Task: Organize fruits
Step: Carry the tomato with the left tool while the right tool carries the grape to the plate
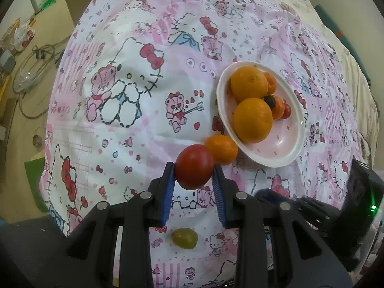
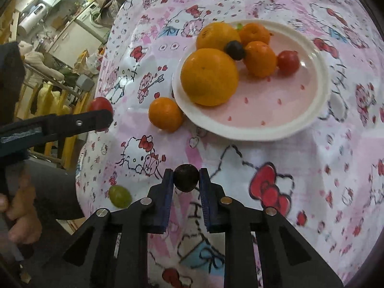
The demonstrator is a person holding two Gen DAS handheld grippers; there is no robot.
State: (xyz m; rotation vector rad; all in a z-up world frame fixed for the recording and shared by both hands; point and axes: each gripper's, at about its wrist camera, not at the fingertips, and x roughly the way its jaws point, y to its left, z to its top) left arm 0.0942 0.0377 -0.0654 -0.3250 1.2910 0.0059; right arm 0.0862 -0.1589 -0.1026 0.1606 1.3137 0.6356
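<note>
The plate [image 2: 312,110] has bare room on its near right side. Two big oranges [image 2: 208,76] fill its left side. A small orange [image 2: 165,114] sits touching the rim outside. The tabletop [image 1: 134,129] left of it is open cloth.

A green fruit [image 2: 239,26] hides behind the plate's oranges [image 2: 217,36].

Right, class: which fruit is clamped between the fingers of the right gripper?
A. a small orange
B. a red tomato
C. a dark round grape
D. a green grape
C: in the right wrist view the right gripper pinches a dark grape; the red tomato sits in the left gripper, and the green grape lies on the tablecloth.
</note>
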